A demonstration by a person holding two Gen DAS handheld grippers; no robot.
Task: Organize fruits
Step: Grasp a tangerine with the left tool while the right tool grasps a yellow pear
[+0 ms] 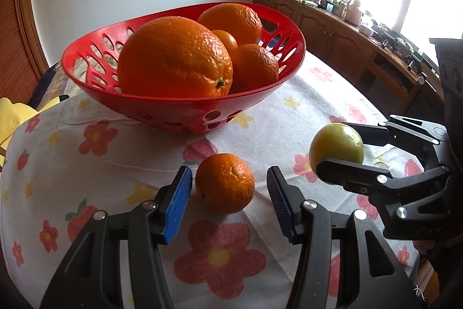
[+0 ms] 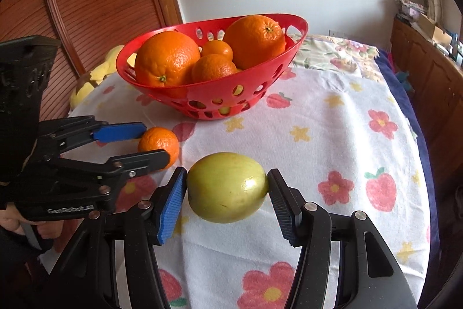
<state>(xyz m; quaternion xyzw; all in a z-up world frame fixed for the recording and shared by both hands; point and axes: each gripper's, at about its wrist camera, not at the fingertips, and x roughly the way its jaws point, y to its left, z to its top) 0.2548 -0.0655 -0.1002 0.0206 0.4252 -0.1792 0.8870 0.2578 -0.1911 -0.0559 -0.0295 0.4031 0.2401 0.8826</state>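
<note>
A red perforated basket holds several oranges on the flowered cloth. A small orange lies on the cloth in front of the basket. My left gripper is open, its blue pads on either side of the small orange with a gap on each side. My right gripper is shut on a yellow-green apple and holds it just above the cloth, to the right of the small orange.
The flowered cloth covers the table. A yellow soft object lies at the table's left edge behind the basket. Wooden cabinets with clutter run along the wall under the window. A wooden door stands at the left.
</note>
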